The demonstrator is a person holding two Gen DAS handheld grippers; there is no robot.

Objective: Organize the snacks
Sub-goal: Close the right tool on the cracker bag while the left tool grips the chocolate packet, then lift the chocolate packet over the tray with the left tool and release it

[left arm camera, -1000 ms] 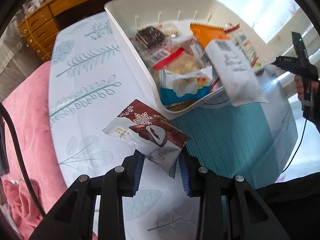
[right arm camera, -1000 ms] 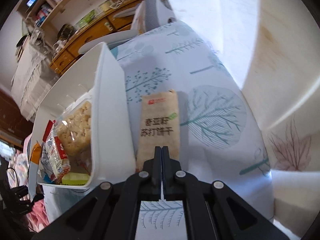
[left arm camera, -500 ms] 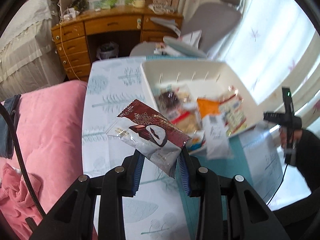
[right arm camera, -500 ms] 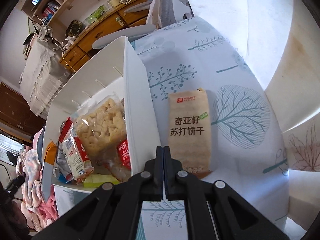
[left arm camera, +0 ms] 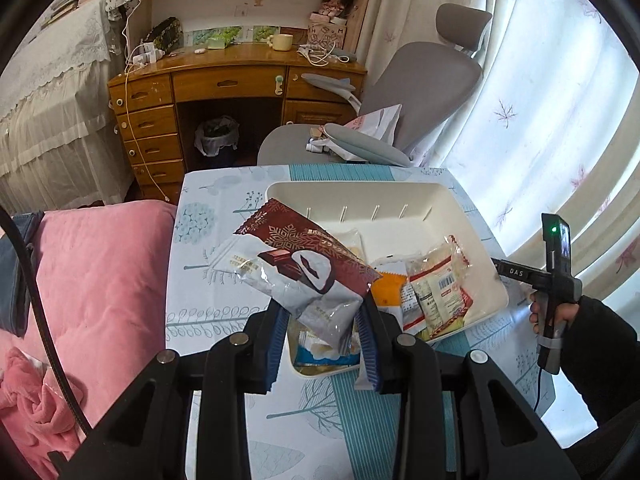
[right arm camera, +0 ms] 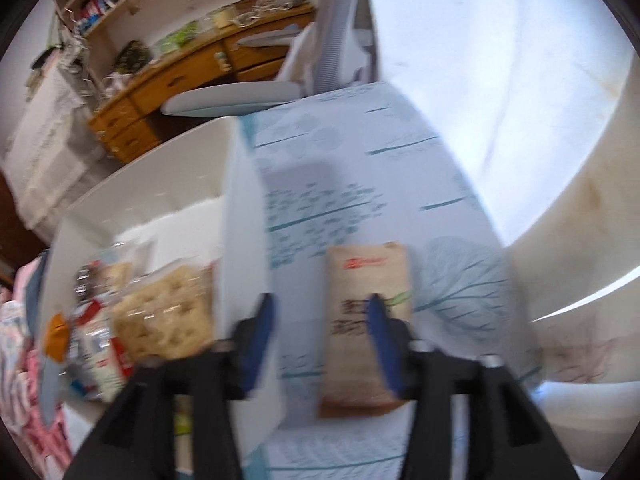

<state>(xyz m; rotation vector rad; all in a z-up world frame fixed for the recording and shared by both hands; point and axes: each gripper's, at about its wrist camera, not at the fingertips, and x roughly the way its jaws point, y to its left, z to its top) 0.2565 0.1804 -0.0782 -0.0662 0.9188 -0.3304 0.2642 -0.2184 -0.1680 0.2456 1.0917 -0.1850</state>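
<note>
My left gripper [left arm camera: 322, 334] is shut on a brown and silver chocolate snack packet [left arm camera: 304, 272] and holds it in the air over the near end of the white bin [left arm camera: 472, 236]. The bin holds several snack packets [left arm camera: 436, 292]. My right gripper [right arm camera: 320, 332] is open, with its fingers over the table beside the bin's right wall [right arm camera: 244, 240]. A tan cracker packet [right arm camera: 362, 320] lies flat on the tablecloth under its right finger. The right view is blurred. The right gripper also shows in the left wrist view [left arm camera: 556, 280], beside the bin.
The table has a leaf-print cloth [left arm camera: 208, 280]. A pink quilt [left arm camera: 92, 288] lies to its left. A grey office chair [left arm camera: 400, 112] and a wooden desk [left arm camera: 224, 92] stand behind it. A curtain [left arm camera: 540, 120] hangs on the right.
My left gripper has lifted the chocolate packet up and over the bin. My right gripper has opened from shut and shifted slightly.
</note>
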